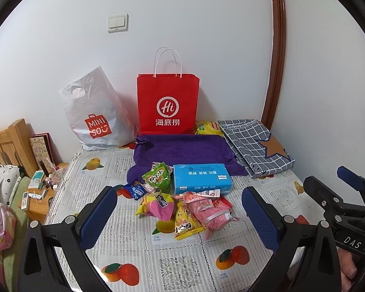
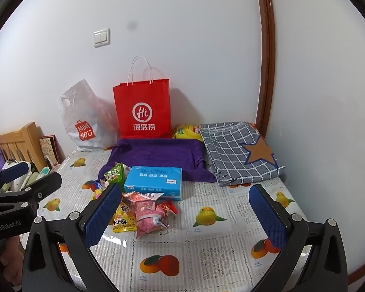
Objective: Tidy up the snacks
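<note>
Snack pile [image 1: 180,204] mid-tabletop, touching tissue box [image 1: 202,178], purple towel [image 1: 182,153] behind. Left gripper [image 1: 180,221] spread wide, empty; right gripper [image 2: 185,219] likewise. Packets look light, crinkly, slippery, crushable: pinch sealed edge, gently.

Colourful snack packets [image 1: 180,206] lie heaped flat beside the blue tissue pack [image 1: 202,178] mid-table.

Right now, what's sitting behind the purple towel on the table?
Behind the purple towel a red paper bag stands upright against the wall, with a yellow packet to its right. The packet's lower part is hidden by the towel, and the bag's contents cannot be seen.
</note>
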Demonstrator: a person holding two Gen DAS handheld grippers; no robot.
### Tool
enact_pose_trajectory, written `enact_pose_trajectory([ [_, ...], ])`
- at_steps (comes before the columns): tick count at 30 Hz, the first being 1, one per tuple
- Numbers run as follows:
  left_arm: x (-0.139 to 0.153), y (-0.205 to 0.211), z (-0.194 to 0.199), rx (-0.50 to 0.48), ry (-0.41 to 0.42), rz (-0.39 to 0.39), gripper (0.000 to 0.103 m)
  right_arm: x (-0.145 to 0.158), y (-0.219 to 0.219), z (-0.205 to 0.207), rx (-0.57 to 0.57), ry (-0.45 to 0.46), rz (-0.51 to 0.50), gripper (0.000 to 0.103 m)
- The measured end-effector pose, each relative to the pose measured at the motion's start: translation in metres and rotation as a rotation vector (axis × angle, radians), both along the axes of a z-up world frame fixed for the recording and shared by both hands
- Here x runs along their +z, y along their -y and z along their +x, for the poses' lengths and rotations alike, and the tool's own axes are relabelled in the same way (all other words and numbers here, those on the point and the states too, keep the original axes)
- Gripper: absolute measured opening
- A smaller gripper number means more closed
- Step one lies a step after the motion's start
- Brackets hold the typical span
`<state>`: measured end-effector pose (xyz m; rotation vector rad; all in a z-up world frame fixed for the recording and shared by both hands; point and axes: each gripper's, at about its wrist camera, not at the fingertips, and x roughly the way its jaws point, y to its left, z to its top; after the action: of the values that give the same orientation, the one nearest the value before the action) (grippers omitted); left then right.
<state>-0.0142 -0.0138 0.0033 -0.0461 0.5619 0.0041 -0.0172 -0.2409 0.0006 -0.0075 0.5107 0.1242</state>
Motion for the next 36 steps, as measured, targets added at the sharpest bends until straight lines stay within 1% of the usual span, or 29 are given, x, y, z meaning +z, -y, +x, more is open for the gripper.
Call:
enact_pose_trajectory([
  [1, -0.001, 0.000, 0.000, 0.003, -0.004, 0.004, 0.103, -0.001, -0.001, -0.001, 0.007, 0.008, -0.001, 0.103],
  [5, -0.006, -0.001, 0.004, 0.012, -0.016, 0.004, 0.103, -0.006, -0.006, 0.004, 0.019, -0.007, -0.018, 0.103],
  [9, -0.017, -0.004, 0.016, 0.049, -0.050, 0.022, 0.103, -0.015, -0.007, 0.014, 0.014, -0.030, -0.009, 0.103],
  [14, -0.037, -0.008, 0.034, 0.075, -0.104, 0.035, 0.103, -0.039, -0.002, 0.036, -0.047, -0.088, -0.008, 0.103],
  [17, -0.050, -0.011, 0.046, 0.099, -0.140, 0.044, 0.103, -0.054, -0.001, 0.051, -0.051, -0.124, -0.014, 0.103],
  [19, -0.057, -0.013, 0.053, 0.106, -0.152, 0.056, 0.103, -0.063, -0.003, 0.059, -0.049, -0.132, -0.030, 0.103],
  [23, -0.071, -0.015, 0.070, 0.103, -0.191, 0.084, 0.103, -0.079, -0.010, 0.072, -0.010, -0.150, -0.080, 0.103],
  [25, -0.075, -0.019, 0.076, 0.093, -0.195, 0.062, 0.103, -0.086, -0.012, 0.079, -0.010, -0.154, -0.093, 0.103],
  [27, -0.079, -0.024, 0.083, 0.089, -0.195, 0.022, 0.103, -0.094, -0.012, 0.086, -0.012, -0.169, -0.089, 0.103],
  [31, -0.087, -0.033, 0.093, 0.091, -0.198, -0.022, 0.102, -0.109, -0.015, 0.098, -0.013, -0.184, -0.111, 0.103],
  [33, -0.093, -0.036, 0.102, 0.085, -0.222, -0.017, 0.102, -0.116, -0.017, 0.105, 0.001, -0.199, -0.123, 0.103],
  [36, -0.100, -0.041, 0.114, 0.101, -0.258, 0.010, 0.102, -0.126, -0.019, 0.116, 0.014, -0.235, -0.095, 0.100],
])
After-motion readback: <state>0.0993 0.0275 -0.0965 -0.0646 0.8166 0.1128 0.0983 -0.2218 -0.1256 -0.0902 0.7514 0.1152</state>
